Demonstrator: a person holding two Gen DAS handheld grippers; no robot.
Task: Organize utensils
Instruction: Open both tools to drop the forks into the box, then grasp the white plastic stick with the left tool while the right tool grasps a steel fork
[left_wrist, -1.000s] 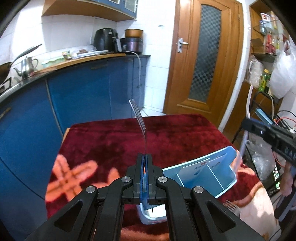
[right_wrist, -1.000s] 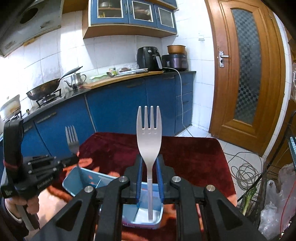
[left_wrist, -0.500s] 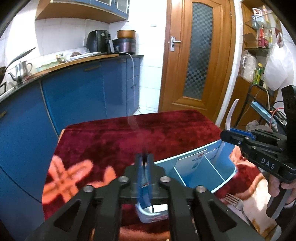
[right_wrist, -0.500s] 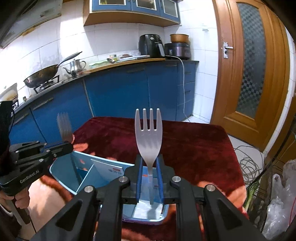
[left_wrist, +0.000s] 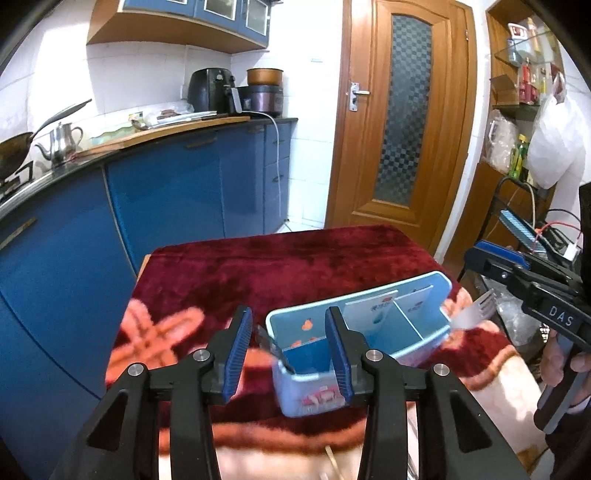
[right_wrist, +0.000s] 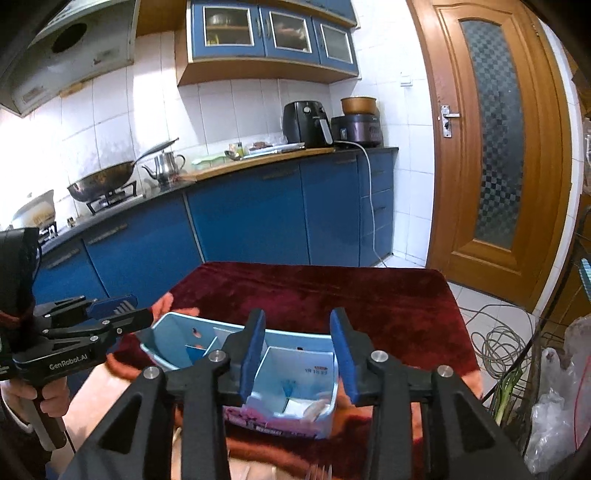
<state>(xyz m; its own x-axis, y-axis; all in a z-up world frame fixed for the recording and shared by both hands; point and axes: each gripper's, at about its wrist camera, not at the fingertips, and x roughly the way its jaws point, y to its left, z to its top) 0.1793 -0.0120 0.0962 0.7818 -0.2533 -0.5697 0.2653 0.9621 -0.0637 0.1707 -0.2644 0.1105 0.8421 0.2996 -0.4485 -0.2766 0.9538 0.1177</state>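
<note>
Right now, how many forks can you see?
3: metal fork leaning from the box, white fork at its other end, third fork on the cloth. More may hide.

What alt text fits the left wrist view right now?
The left hand-held gripper, jaws just opened, hovers over a light blue divided box on a red cloth; a fork leans in the near compartment. The right hand-held gripper is at the right edge.

"DAS" in white on black body of right gripper (left_wrist: 480, 258), at 3 o'clock in left wrist view. "GenRobot.AI" on left gripper (right_wrist: 122, 314) body, at 9 o'clock in right wrist view. Print on organizer box (right_wrist: 295, 424) illegible.
</note>
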